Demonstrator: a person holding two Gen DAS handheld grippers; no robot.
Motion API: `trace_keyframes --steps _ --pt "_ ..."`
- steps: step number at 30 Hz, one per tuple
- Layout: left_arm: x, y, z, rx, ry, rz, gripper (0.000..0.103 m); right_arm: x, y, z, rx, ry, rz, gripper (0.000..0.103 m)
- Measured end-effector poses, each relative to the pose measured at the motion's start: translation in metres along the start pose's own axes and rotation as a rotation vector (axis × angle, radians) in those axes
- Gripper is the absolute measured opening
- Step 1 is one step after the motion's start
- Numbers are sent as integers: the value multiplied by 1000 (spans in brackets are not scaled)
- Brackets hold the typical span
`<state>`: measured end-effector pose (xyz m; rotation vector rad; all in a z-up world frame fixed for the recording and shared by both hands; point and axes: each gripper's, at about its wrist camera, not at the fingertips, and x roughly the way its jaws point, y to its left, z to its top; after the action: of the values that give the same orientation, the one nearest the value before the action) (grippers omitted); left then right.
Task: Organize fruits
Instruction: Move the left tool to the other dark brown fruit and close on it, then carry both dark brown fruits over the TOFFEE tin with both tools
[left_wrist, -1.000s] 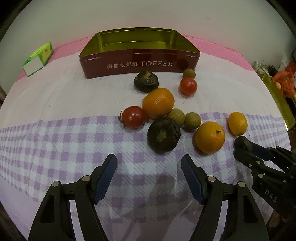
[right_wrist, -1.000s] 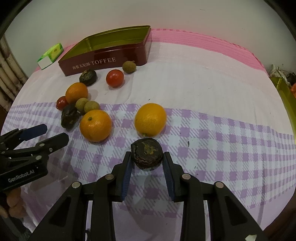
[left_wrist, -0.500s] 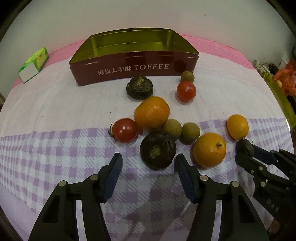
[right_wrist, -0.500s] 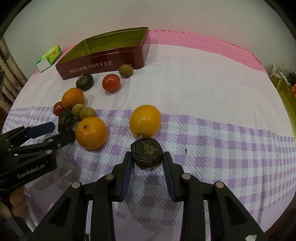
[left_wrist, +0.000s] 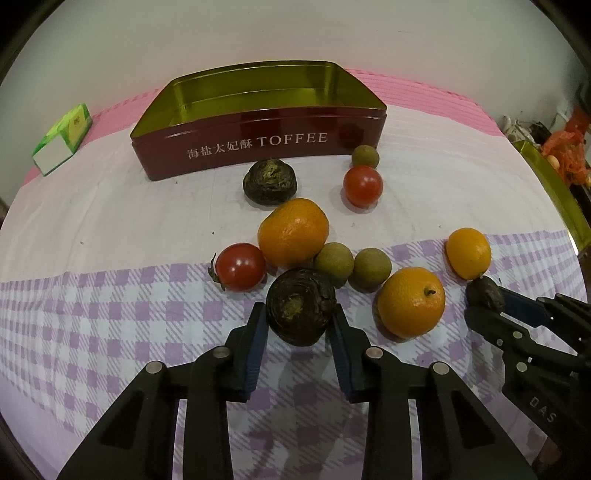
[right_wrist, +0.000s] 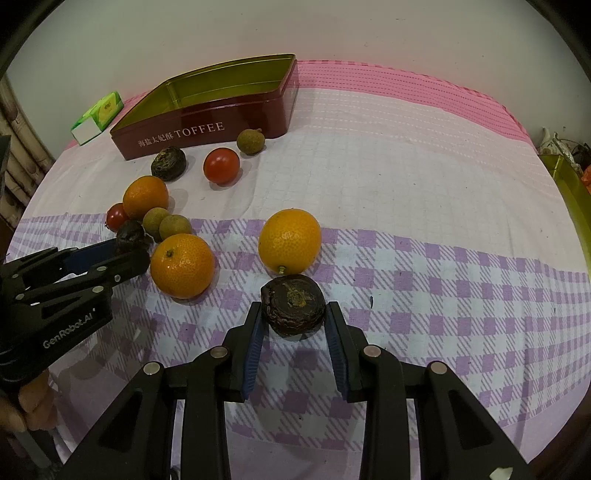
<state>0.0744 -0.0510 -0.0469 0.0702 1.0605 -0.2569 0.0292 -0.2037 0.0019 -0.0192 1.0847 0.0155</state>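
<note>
A dark brown round fruit (left_wrist: 295, 302) lies on the checked cloth, and my left gripper (left_wrist: 299, 308) is closing on it, pads touching both its sides. A second dark fruit (right_wrist: 293, 304) rests on the cloth with my right gripper (right_wrist: 294, 306) shut on it. Around them lie oranges (left_wrist: 293, 232) (left_wrist: 410, 302) (left_wrist: 468, 253), red tomatoes (left_wrist: 240, 267) (left_wrist: 362, 184), brownish-green longans (left_wrist: 333, 264) (left_wrist: 373, 269) and a third dark fruit (left_wrist: 269, 181). The open red TOFFEE tin (left_wrist: 258, 147) stands empty behind them.
A green and white carton (left_wrist: 62, 138) lies at the far left beside the tin. A gold tray edge (left_wrist: 554, 199) runs along the right side of the table. A person's hand (right_wrist: 33, 402) holds the left gripper's handle.
My left gripper moved forward to the dark fruit and its jaws closed in from wide apart onto it. The right gripper kept still with its fruit.
</note>
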Motion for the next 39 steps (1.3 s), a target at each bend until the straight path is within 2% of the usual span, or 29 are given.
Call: trace_keyframes --steps 22,32,39 --pt "-26 13 -7 -20 -8 16 34 -4 1 2 -6 3 -20 30" --pt "-44 33 12 -41 -54 15 34 -24 -6 6 18 -20 -49 30" --pt "-56 52 30 -60 -99 23 34 -38 -10 30 22 -61 -52 30"
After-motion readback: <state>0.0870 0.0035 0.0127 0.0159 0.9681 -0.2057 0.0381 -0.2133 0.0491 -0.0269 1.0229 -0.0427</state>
